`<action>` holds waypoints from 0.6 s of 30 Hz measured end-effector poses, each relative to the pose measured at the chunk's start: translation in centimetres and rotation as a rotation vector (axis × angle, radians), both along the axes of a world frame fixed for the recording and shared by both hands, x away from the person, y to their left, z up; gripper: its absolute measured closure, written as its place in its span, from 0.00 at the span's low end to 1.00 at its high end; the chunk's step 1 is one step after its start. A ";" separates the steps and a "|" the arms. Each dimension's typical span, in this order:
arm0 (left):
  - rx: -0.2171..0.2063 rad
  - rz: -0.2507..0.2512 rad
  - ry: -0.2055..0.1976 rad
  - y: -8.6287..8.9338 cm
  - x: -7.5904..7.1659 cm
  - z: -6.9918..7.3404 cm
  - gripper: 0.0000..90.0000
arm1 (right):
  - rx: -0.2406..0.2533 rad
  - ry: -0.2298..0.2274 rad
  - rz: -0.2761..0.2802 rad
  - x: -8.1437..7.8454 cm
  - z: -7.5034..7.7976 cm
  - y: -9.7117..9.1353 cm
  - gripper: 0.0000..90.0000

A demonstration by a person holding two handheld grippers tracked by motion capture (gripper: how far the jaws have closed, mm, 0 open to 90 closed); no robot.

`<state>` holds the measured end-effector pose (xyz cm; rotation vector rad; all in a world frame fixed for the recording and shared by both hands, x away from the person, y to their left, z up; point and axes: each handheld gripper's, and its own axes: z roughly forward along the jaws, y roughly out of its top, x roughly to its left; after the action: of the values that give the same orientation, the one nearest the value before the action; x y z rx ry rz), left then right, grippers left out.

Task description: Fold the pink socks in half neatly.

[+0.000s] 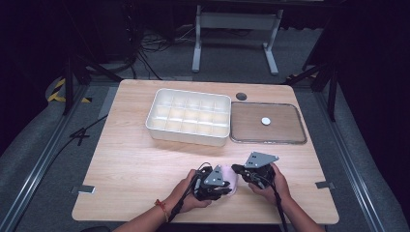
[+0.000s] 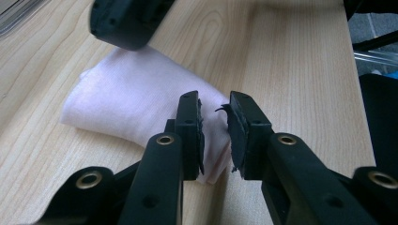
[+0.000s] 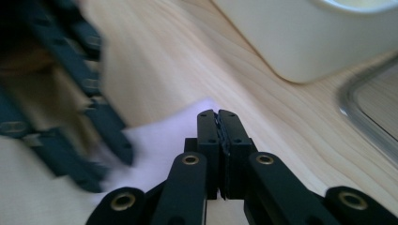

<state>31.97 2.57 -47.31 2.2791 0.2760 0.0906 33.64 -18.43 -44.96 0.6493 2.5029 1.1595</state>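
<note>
Pale pink cloth (image 2: 136,101) lies near-centre on the counter (image 1: 135,164), left gripper (image 2: 215,136) parted over its corner, right gripper (image 3: 218,154) closed empty; pinching likely comes next.

In the high view the folded pale pink cloth (image 1: 231,181) is mostly covered by the black left gripper (image 1: 223,189) and the black right gripper (image 1: 240,170), and the person's forearms are cut off by the bottom edge. In the right gripper view that left gripper (image 3: 70,117) is a motion-blurred dark mass cut by the left edge, the white plastic divided box (image 3: 319,42) is cropped at the top, and whether the pressed-together jaws pinch the cloth (image 3: 159,150) cannot be told. In the left gripper view the right gripper (image 2: 126,21) is cut off by the top edge.
</note>
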 end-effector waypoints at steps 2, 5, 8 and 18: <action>-0.002 0.001 0.002 0.0 0.0 0.0 0.83 | 0.000 0.004 0.050 -0.6 0.2 0.3 0.99; 0.004 -0.004 -0.003 0.0 0.0 0.0 0.83 | -0.054 0.019 0.076 -0.9 -0.4 0.9 0.99; 0.007 -0.001 -0.005 -0.1 0.0 0.0 0.83 | -0.063 0.055 0.062 -0.5 -1.4 1.0 0.99; 0.008 -0.002 -0.018 -0.1 -0.1 -0.1 0.84 | -0.078 0.049 -0.008 0.2 -1.2 0.4 1.00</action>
<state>31.88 2.46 -47.41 2.2856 0.2643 0.1106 33.85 -18.03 -46.21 0.6736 2.5690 1.0500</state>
